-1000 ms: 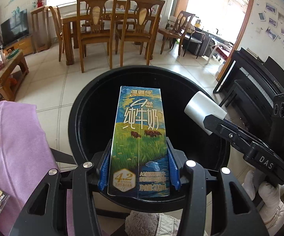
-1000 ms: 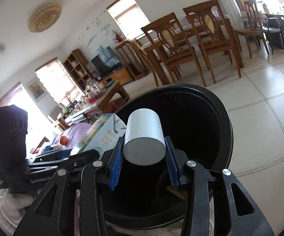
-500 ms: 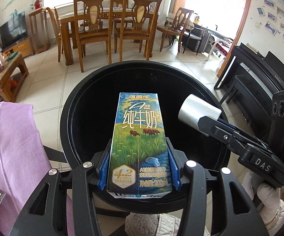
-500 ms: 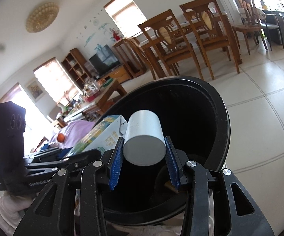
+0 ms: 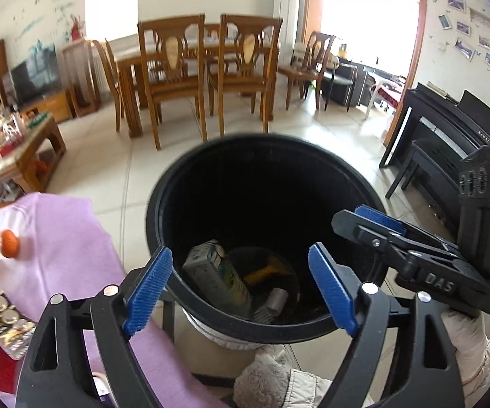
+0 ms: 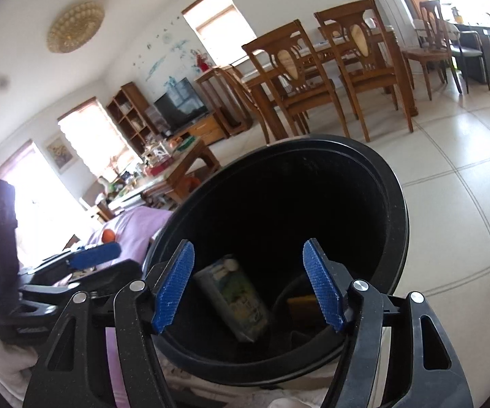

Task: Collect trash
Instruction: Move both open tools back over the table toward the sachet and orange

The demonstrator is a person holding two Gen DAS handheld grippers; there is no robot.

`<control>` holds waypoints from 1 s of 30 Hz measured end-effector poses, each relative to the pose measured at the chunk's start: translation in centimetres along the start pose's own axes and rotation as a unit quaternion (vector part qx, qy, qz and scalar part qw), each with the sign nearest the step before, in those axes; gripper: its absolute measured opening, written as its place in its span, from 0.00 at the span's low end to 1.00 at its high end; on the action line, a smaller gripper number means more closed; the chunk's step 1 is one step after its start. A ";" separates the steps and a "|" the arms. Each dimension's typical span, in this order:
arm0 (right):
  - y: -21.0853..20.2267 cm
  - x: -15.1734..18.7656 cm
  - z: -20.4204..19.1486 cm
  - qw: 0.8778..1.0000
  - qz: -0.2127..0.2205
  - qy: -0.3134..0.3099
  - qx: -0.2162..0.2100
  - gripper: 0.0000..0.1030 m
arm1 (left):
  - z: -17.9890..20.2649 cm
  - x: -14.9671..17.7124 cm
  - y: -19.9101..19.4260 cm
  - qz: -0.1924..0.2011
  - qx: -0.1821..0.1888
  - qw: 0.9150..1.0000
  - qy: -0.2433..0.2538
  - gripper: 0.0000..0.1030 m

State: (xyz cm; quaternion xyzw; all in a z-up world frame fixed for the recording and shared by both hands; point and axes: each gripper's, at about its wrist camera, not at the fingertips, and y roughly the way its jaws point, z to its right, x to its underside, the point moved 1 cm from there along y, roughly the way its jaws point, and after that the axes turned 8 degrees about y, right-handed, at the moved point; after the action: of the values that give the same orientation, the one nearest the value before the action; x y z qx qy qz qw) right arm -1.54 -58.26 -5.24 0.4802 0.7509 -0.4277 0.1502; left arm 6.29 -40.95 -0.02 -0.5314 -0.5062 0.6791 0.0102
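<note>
A black round bin [image 5: 163,210] [image 6: 394,204] stands on the floor below both grippers. The milk carton [image 5: 216,273] [image 6: 241,297] lies tilted inside it, beside a yellow item [image 5: 262,273]. A white cylinder [image 5: 274,302] rests near the bottom in the left wrist view. My left gripper [image 5: 241,287] hangs over the near rim, its jaws opening with nothing between the blue pads. My right gripper [image 6: 248,287] is also over the rim, jaws opening and empty. In the left wrist view the right gripper shows at the right.
A table with a purple cloth [image 5: 58,238] and an orange fruit [image 5: 9,243] lies left of the bin. Wooden dining chairs [image 5: 173,81] stand behind on the tiled floor. A black piano [image 5: 449,142] is at the right, a low coffee table [image 5: 17,156] at the left.
Both grippers have opened. The milk carton left the left gripper and the white cylinder left the right one; both now lie in the bin. The left gripper has lifted a little.
</note>
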 end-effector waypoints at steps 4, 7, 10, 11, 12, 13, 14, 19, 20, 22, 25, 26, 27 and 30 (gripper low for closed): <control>-0.5 0.1 -1.5 1.000 0.019 -0.008 0.000 0.77 | -0.6 0.4 -1.8 0.021 -0.007 1.000 -0.006 0.88; -0.8 -0.1 -3.0 0.999 0.032 -0.020 -0.001 0.83 | -1.4 0.9 -3.4 0.040 -0.017 0.999 -0.013 0.89; -1.2 0.1 -5.2 0.998 0.052 -0.038 -0.005 0.90 | -2.7 1.5 -4.8 0.050 -0.021 0.998 -0.027 0.89; -1.2 0.1 -6.1 0.997 0.058 -0.045 -0.007 0.92 | -3.5 1.8 -5.4 0.054 -0.024 0.998 -0.034 0.89; -1.3 0.2 -6.7 0.997 0.063 -0.051 -0.008 0.93 | -4.1 2.1 -5.8 0.057 -0.027 0.997 -0.041 0.90; -1.2 0.3 -7.8 0.996 0.068 -0.059 -0.009 0.95 | -4.8 2.4 -6.3 0.061 -0.031 0.997 -0.048 0.90; -1.2 0.4 -8.6 0.995 0.071 -0.064 -0.011 0.95 | -5.8 2.8 -6.9 0.065 -0.037 0.995 -0.058 0.90; 0.4 1.3 -13.7 0.992 0.062 -0.101 -0.032 0.95 | -10.5 5.1 -9.2 0.078 -0.060 0.989 -0.108 0.91; 0.9 1.5 -14.8 0.992 0.058 -0.110 -0.036 0.95 | -11.9 5.8 -9.8 0.081 -0.069 0.987 -0.119 0.91; 1.9 2.0 -17.0 0.990 0.048 -0.126 -0.047 0.95 | -14.0 6.8 -10.7 0.084 -0.085 0.983 -0.138 0.91; 3.5 2.6 -20.3 0.986 0.037 -0.151 -0.057 0.95 | -18.4 8.8 -12.4 0.089 -0.113 0.974 -0.173 0.91; 3.9 2.9 -21.4 0.985 0.034 -0.159 -0.059 0.95 | -19.8 9.3 -12.9 0.090 -0.122 0.971 -0.183 0.91; 4.4 3.1 -22.5 0.983 0.028 -0.167 -0.063 0.95 | -21.3 9.9 -13.4 0.091 -0.132 0.968 -0.194 0.91; 6.7 3.6 -26.1 0.979 0.007 -0.192 -0.066 0.95 | -26.2 12.2 -15.0 0.092 -0.163 0.955 -0.231 0.91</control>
State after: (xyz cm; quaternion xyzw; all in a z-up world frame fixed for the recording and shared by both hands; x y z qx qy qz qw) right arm 7.21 -34.49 4.49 0.3835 0.7311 -0.4606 0.3260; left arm 12.32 -9.13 3.77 -0.3990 -0.5475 0.6895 -0.2563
